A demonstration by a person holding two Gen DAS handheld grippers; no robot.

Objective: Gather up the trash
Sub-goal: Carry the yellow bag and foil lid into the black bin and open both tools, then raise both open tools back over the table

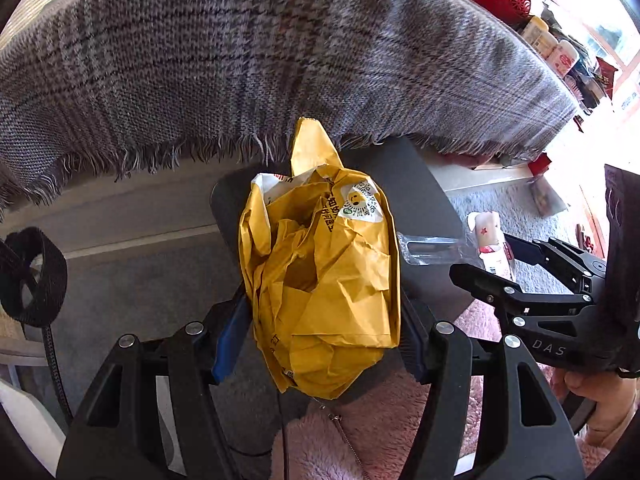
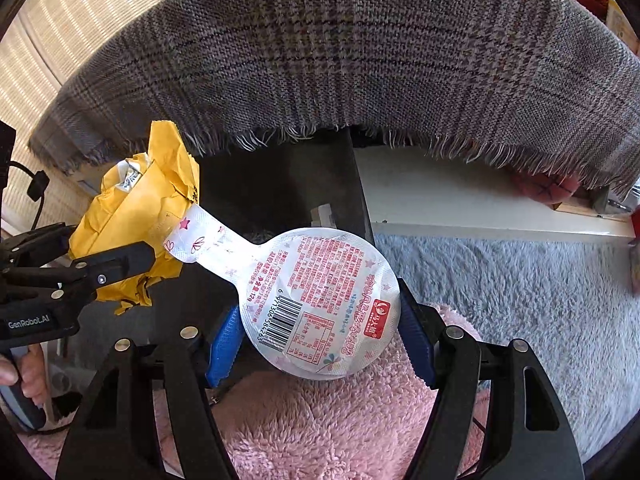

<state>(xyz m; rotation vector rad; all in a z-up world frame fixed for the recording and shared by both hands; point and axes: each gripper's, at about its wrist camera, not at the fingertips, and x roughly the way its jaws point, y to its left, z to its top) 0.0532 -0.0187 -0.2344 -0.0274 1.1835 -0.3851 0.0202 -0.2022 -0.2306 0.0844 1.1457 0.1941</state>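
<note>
My left gripper (image 1: 320, 336) is shut on a crumpled yellow paper bag (image 1: 324, 280), held above a dark bin (image 1: 424, 216). The bag also shows at the left of the right wrist view (image 2: 132, 216), with the left gripper (image 2: 120, 268) clamped on it. My right gripper (image 2: 320, 328) is shut on a white round lollipop wrapper with red print and a barcode (image 2: 320, 300); its long tail reaches toward the yellow bag. In the left wrist view the right gripper (image 1: 500, 264) sits at the right with the wrapper (image 1: 488, 236) edge-on.
A grey plaid blanket with a fringe (image 1: 280, 60) hangs over a bed or sofa ahead. A dark bin opening (image 2: 280, 192) lies below both grippers. A pink fluffy rug (image 2: 320, 420) and grey carpet (image 2: 520, 288) cover the floor. Bottles and clutter (image 1: 552, 40) stand far right.
</note>
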